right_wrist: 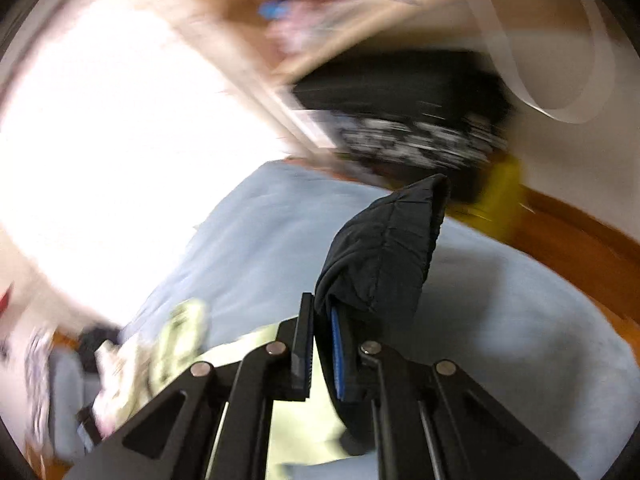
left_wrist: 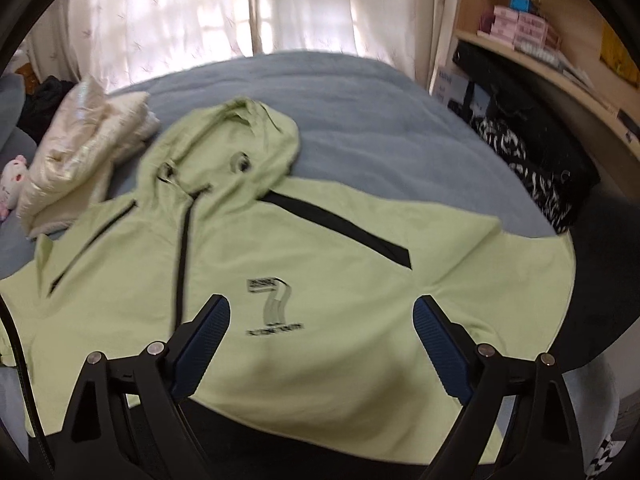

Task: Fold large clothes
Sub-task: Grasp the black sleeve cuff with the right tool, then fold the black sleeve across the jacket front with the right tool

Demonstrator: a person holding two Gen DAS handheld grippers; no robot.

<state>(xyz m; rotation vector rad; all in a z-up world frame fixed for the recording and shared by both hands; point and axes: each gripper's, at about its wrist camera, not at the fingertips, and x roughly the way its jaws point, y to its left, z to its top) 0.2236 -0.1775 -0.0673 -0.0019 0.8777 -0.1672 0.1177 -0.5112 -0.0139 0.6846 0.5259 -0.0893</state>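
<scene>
On the blue bed (left_wrist: 360, 92), green hooded jacket (left_wrist: 304, 248) lies flat, long axis hem-to-hood toward 11 o'clock. Left gripper (left_wrist: 320, 344) hovers over its chest, jaws wide, empty, so nearer. Right gripper (right_wrist: 320, 344) clamps black quilted fabric (right_wrist: 384, 248).

Matt cloth hoodie (left_wrist: 320, 240), quilted blanket (left_wrist: 360, 108)

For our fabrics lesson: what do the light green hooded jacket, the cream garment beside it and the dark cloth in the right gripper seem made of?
Light green hooded jacket: thin, matte woven synthetic, probably; it lies flat with soft creases.
Cream garment: glossy padded shell; puffy, with sheen.
Dark cloth: stitched quilted fabric, matte.
</scene>
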